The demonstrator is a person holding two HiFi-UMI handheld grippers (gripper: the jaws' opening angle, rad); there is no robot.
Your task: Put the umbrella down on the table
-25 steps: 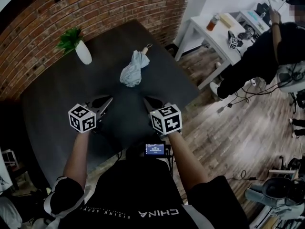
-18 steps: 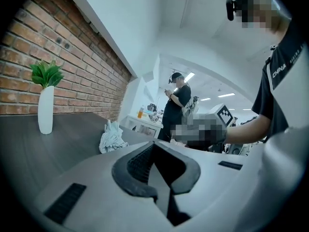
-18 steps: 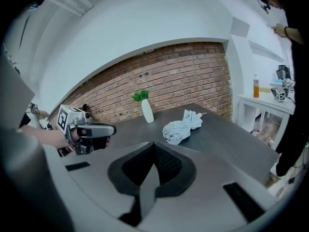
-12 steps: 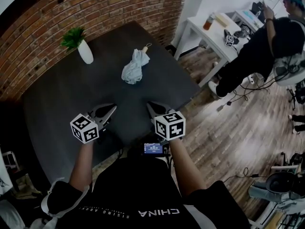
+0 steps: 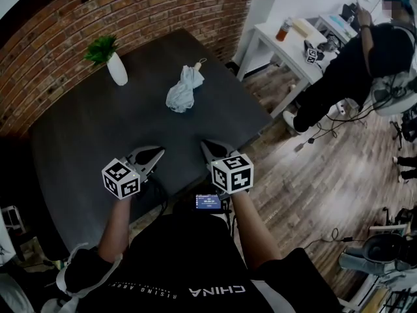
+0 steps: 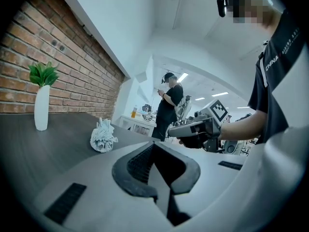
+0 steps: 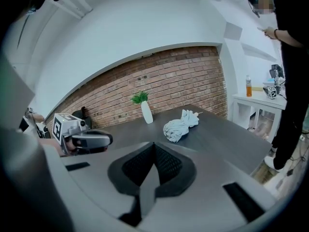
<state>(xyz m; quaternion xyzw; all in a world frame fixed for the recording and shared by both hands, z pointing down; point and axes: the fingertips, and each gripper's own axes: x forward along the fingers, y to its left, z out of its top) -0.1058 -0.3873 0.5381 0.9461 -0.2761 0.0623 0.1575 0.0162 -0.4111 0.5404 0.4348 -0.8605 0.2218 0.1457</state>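
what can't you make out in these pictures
Head view: text on the small screen, too small to read.
Head view: part of the table's near edge, behind the wearer's arms.
Right gripper view: the orange bottle's label, too small.
Head view: the bystander's face, under a mosaic patch.

Dark grey bench (image 5: 98, 129), matte top. Two items directly on it. Folded light-blue umbrella (image 5: 183, 91) lies flat at about 1 o'clock from bench centre, with the handle end pointing to 1 o'clock and the bunched canopy end toward the middle. White vase (image 5: 117, 72) with green leaves stands upright at 11 o'clock, near the far edge. The two are well apart. A separate white side bench (image 5: 273, 41) at 2 o'clock carries an orange bottle (image 5: 282, 30) and a cube with square markers (image 5: 311, 55); its other items are too small to tell. Wood-plank floor (image 5: 306, 188) at 3 o'clock, cables (image 5: 329, 130) trailing on it.
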